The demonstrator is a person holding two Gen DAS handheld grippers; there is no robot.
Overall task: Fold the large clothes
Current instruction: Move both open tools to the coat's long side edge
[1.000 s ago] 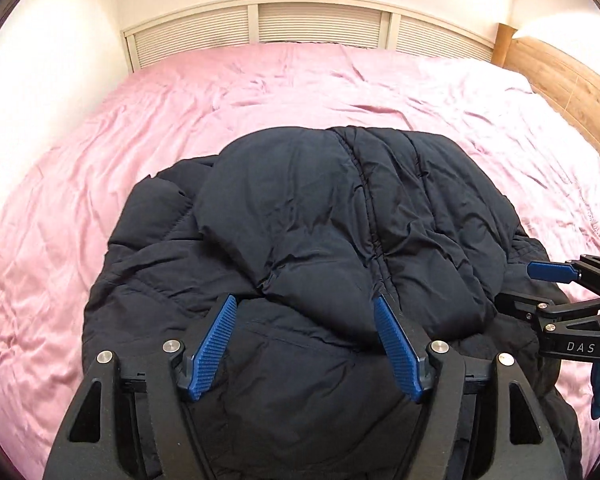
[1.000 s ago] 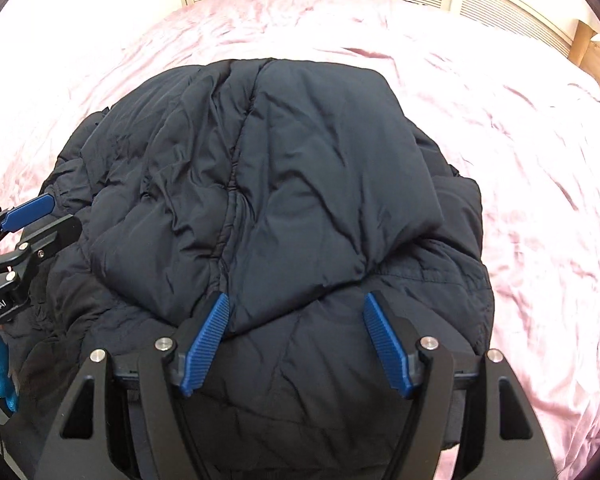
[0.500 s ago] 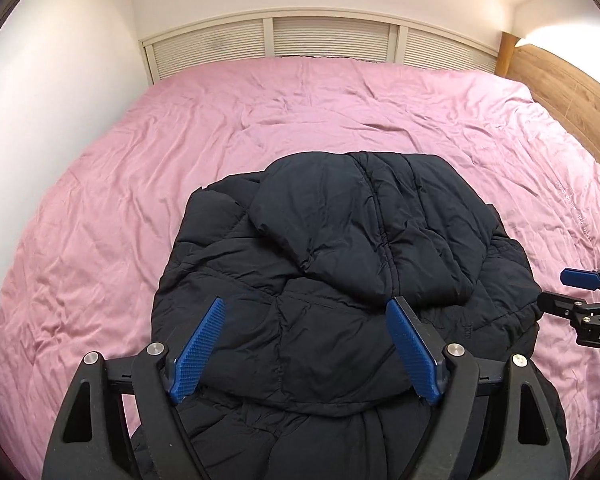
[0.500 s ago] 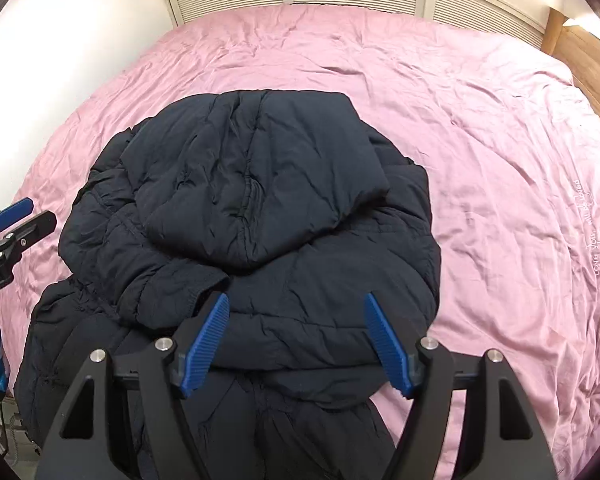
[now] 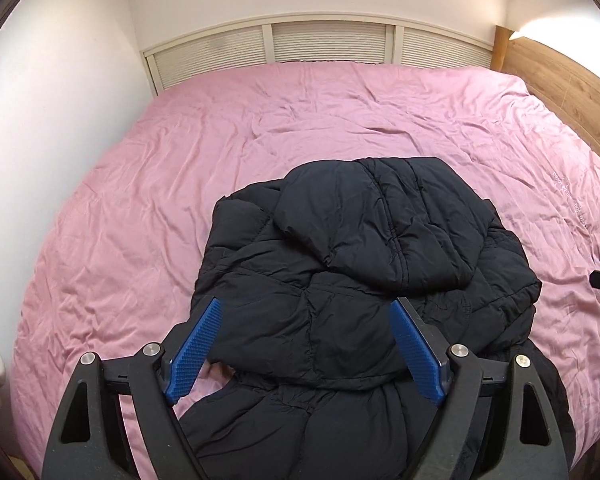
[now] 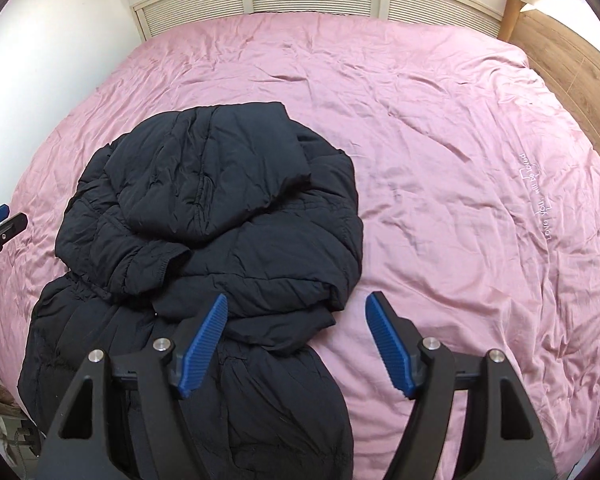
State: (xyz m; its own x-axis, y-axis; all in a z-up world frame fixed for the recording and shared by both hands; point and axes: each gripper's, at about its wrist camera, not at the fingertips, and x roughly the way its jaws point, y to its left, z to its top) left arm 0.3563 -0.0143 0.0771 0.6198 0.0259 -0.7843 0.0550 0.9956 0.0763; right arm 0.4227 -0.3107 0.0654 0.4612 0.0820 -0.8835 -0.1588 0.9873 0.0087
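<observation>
The puffer jacket (image 5: 364,280) lies bunched at the near edge of the pink bed (image 5: 160,184), directly at 12 o'clock from my left gripper (image 5: 306,354), whose jaws stand wide and empty above it; my right gripper (image 6: 298,346), equally wide, hangs at the jacket's 3 o'clock edge. It looks soft, bulky, slippery (probably springy too), so I'd pinch the near hem (image 6: 260,380), gathering thick layers.
</observation>
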